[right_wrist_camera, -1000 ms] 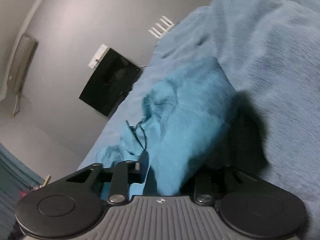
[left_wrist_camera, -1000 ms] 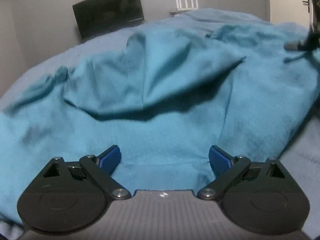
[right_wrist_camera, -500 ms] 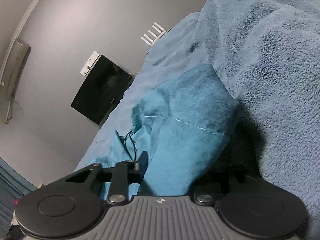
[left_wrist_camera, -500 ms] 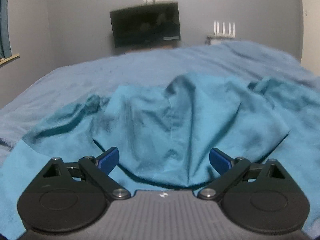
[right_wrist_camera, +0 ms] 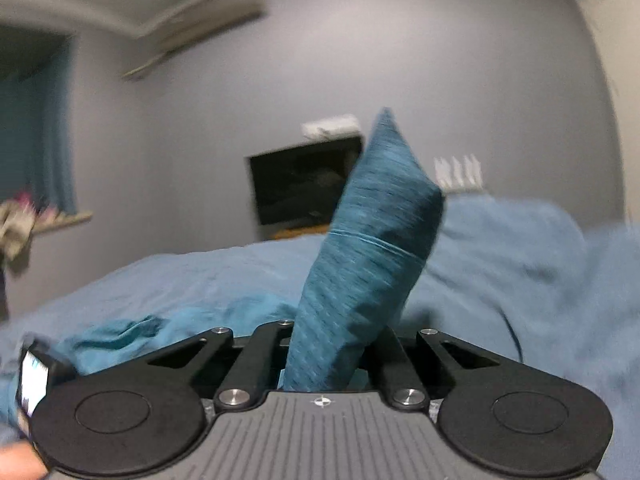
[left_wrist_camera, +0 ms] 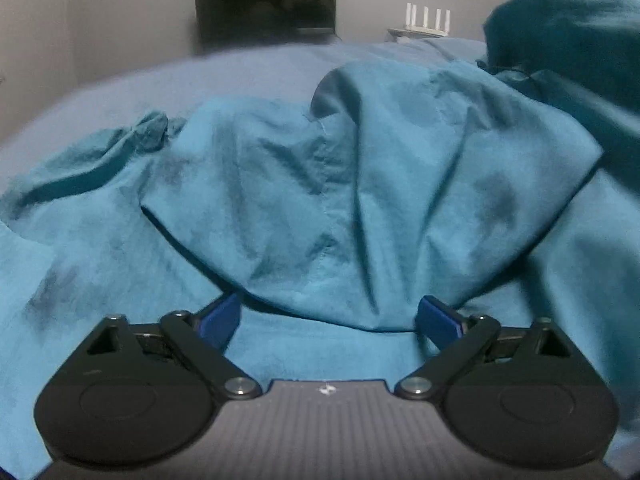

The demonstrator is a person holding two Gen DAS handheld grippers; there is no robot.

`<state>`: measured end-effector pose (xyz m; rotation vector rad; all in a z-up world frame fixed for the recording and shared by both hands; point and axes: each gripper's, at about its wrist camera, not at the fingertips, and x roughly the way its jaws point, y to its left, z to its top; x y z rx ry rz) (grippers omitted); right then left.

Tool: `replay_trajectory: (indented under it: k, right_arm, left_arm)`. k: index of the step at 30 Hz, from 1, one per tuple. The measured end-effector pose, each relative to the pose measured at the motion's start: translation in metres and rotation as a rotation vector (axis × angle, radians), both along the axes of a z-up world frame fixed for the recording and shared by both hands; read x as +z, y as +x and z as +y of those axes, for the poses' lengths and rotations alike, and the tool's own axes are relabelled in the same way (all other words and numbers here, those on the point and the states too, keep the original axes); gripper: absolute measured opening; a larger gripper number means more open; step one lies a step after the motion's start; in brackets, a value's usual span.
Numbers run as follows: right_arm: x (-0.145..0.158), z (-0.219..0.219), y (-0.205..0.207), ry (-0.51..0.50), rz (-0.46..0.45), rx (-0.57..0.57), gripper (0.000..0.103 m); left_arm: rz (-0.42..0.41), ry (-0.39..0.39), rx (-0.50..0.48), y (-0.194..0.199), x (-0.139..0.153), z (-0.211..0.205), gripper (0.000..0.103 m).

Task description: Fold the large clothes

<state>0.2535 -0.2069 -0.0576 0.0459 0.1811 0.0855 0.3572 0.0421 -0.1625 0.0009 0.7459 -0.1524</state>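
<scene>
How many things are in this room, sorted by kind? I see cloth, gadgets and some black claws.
Teal garment: 1
Blue bed blanket: 1
Grippers, left gripper and right gripper: 2
Black TV: 1
White router: 1
Total: 6

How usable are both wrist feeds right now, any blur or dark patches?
Right wrist view: motion-smeared; the teal garment pinched in the right gripper shows streaks, walls soft. Left wrist view: sharper, dim room, deep shadow under the fold above the open left gripper; fisheye bends the edges.
</scene>
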Motion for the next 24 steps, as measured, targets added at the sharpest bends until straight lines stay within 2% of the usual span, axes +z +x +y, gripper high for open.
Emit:
replay_trajectory:
  k: [2, 6, 9, 12, 15, 17, 20, 22, 24]
  right_arm:
    - [0.009, 0.027, -0.004, -0.097, -0.027, 0.039, 0.008]
    - [0.019, 0.081, -0.004, -0.258, -0.053, 0.128, 0.008]
    - [0.018, 0.124, -0.003, -0.383, -0.082, 0.201, 0.008]
    - [0.008, 0.168, -0.005, -0.507, -0.109, 0.283, 0.008]
    - [-0.008, 0.202, -0.010, -0.569, -0.106, 0.370, 0.007]
    - [-0.019, 0.219, -0.010, -0.593, -0.103, 0.414, 0.007]
    - [-0.031, 0.244, -0.001, -0.616, -0.084, 0.479, 0.007]
    - [-0.042, 0.258, 0.003, -0.643, -0.071, 0.515, 0.007]
    - [-0.055, 0.272, 0.009, -0.682, -0.046, 0.544, 0.007]
  left_arm:
    - [-0.041, -0.193, -0.006, -0.008, 0.031, 0.036, 0.096]
    - [-0.114, -0.470, 0.058, -0.027, 0.083, 0.112, 0.096]
    - [-0.144, -0.707, 0.080, -0.045, 0.096, 0.161, 0.096]
    - [-0.127, -0.867, 0.060, -0.051, 0.097, 0.194, 0.096]
    - [-0.130, -0.925, 0.056, -0.054, 0.098, 0.214, 0.096]
    - [-0.124, -0.920, 0.068, -0.054, 0.095, 0.226, 0.096]
    - [-0.153, -0.904, 0.153, -0.057, 0.092, 0.244, 0.096]
    - [-0.180, -0.844, 0.217, -0.060, 0.093, 0.254, 0.096]
    - [-0.168, -0.719, 0.247, -0.058, 0.095, 0.254, 0.096]
